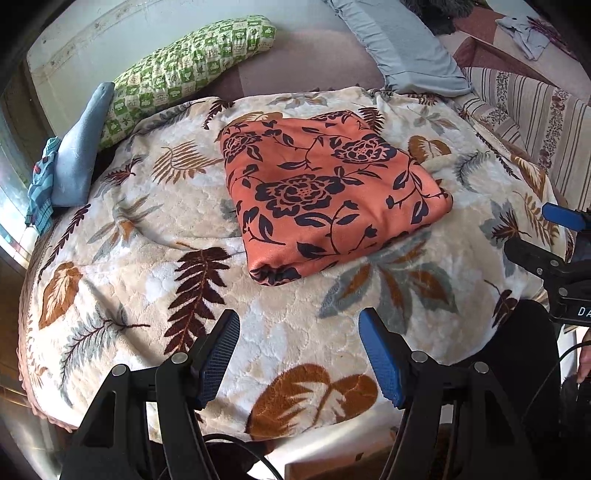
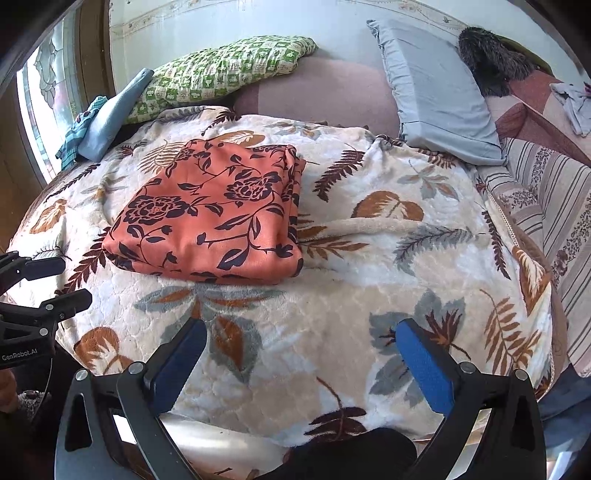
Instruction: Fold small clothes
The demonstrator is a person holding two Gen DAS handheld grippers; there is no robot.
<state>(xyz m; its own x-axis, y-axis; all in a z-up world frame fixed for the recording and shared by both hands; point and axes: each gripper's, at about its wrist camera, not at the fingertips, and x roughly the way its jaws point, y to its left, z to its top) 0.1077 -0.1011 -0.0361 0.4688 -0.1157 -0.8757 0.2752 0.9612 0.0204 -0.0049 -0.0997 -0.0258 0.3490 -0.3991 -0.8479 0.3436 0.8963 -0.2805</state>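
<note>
An orange garment with dark flowers [image 1: 328, 195] lies folded into a thick square on the leaf-patterned blanket [image 1: 147, 266]; it also shows in the right wrist view [image 2: 214, 218]. My left gripper [image 1: 299, 332] is open and empty, held above the blanket in front of the garment. My right gripper [image 2: 301, 343] is open and empty, above the blanket to the right of the garment. Each gripper shows at the edge of the other's view: the right one [image 1: 554, 240] and the left one [image 2: 55, 280].
A green checked pillow [image 1: 192, 66], a blue cloth [image 1: 81, 147] and a grey-blue pillow [image 2: 439, 88] lie at the back of the bed. A striped cover [image 2: 546, 199] runs along the right. A small pale garment [image 1: 524, 33] lies far right.
</note>
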